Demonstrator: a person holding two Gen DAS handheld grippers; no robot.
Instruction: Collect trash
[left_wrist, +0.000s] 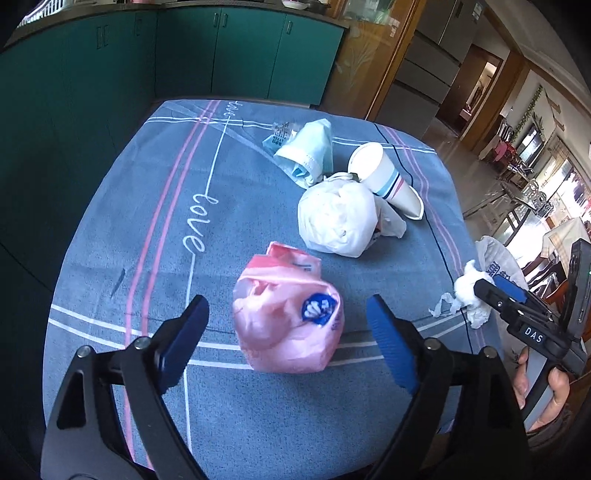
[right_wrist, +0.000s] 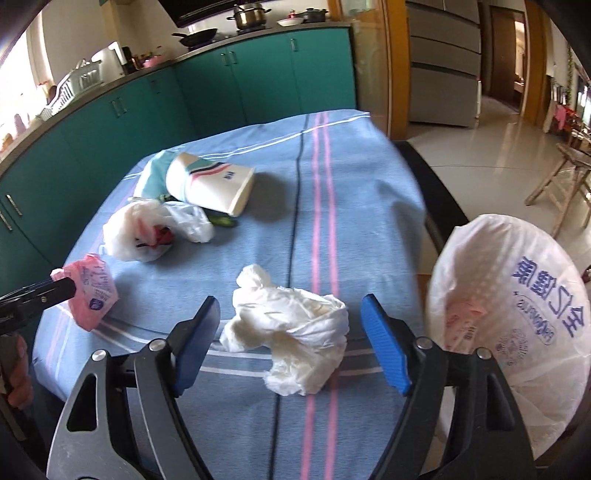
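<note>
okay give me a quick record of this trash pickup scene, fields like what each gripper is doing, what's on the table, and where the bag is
left gripper: open, jaws either side of the pink wrapper
right gripper: open, jaws either side of the crumpled tissue
table: blue striped cloth
other trash: paper cup on its side, white plastic bag, face mask
collection bag: white, at the table's right edge
</note>
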